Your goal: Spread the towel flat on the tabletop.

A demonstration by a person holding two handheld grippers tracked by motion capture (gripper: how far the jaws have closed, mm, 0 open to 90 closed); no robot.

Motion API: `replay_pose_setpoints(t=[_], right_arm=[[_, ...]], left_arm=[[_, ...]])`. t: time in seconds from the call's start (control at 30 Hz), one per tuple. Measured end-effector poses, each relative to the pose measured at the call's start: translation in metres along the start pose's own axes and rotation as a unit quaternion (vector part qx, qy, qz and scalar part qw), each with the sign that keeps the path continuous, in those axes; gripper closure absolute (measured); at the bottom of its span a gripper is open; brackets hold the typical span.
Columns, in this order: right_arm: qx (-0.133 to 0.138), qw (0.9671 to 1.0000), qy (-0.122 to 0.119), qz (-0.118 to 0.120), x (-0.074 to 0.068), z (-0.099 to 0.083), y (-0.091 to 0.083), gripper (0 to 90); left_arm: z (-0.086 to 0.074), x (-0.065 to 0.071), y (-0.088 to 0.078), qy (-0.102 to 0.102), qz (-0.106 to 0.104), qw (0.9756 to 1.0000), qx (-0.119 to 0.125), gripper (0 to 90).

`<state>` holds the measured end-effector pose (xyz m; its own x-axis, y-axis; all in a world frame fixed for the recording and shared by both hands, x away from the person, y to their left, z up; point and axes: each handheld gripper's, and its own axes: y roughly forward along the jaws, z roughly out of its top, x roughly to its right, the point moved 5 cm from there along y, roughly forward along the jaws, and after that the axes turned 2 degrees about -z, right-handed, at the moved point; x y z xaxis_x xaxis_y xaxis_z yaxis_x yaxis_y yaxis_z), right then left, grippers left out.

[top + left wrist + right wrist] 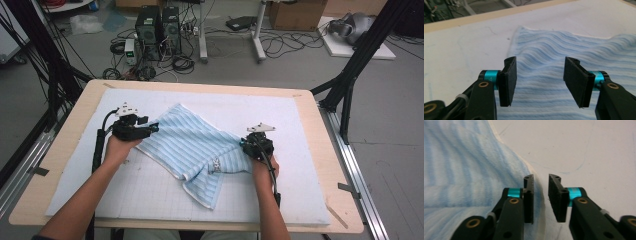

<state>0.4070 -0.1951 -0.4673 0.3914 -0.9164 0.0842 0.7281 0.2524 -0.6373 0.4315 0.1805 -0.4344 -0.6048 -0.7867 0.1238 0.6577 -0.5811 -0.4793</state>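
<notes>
Left gripper (539, 82) wide open above towel (192, 142); right gripper (541, 198) narrowly open, empty, beside towel edge. Grip hems squarely before folding.

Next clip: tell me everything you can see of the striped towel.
The striped towel is light blue with pale stripes and a whitish hem, of soft ribbed terry-like cloth. It lies crumpled and partly folded on the white mat, one corner flopped toward the near edge. The left tongs stand open above its left end; the right tongs sit at its right edge, slightly apart, nothing clamped between them.
</notes>
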Motion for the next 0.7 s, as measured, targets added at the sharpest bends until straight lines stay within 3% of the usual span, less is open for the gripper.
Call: replay_pose_setpoints(t=[0.13, 0.3, 0.33, 0.43, 0.53, 0.6, 0.67, 0.7], right_arm=[[0.037, 0.9988, -0.001, 0.033, -0.002, 0.002, -0.017, 63.7], [0.063, 0.9963, -0.012, 0.056, -0.004, 0.0, -0.034, 59.2], [0.068, 0.9957, -0.012, 0.061, -0.004, 0.0, -0.036, 58.6], [0.077, 0.9938, -0.002, 0.08, -0.003, -0.001, -0.041, 56.3], [0.088, 0.9919, 0.006, 0.091, -0.001, 0.0, -0.042, 55.4], [0.089, 0.9915, 0.01, 0.094, -0.001, 0.0, -0.043, 54.6], [0.088, 0.9912, 0.011, 0.098, -0.001, -0.001, -0.042, 53.3], [0.087, 0.9907, 0.013, 0.105, -0.001, -0.001, -0.041, 52.0]], left_arm=[[-0.008, 0.02, 0.0, 0.009, -0.031, 0.9994, -0.006, 41.6], [-0.024, 0.041, 0.014, 0.013, -0.056, 0.9972, -0.048, 38.9], [-0.029, 0.044, 0.018, 0.016, -0.057, 0.9961, -0.065, 37.8], [-0.038, 0.053, 0.026, 0.018, -0.061, 0.9944, -0.085, 35.8], [-0.043, 0.062, 0.031, 0.046, -0.053, 0.9924, -0.101, 35.2], [-0.045, 0.067, 0.032, 0.076, -0.035, 0.9911, -0.103, 36.8], [-0.045, 0.069, 0.032, 0.086, -0.033, 0.9908, -0.099, 43.4], [-0.045, 0.07, 0.031, 0.096, -0.045, 0.9897, -0.096, 51.8]])
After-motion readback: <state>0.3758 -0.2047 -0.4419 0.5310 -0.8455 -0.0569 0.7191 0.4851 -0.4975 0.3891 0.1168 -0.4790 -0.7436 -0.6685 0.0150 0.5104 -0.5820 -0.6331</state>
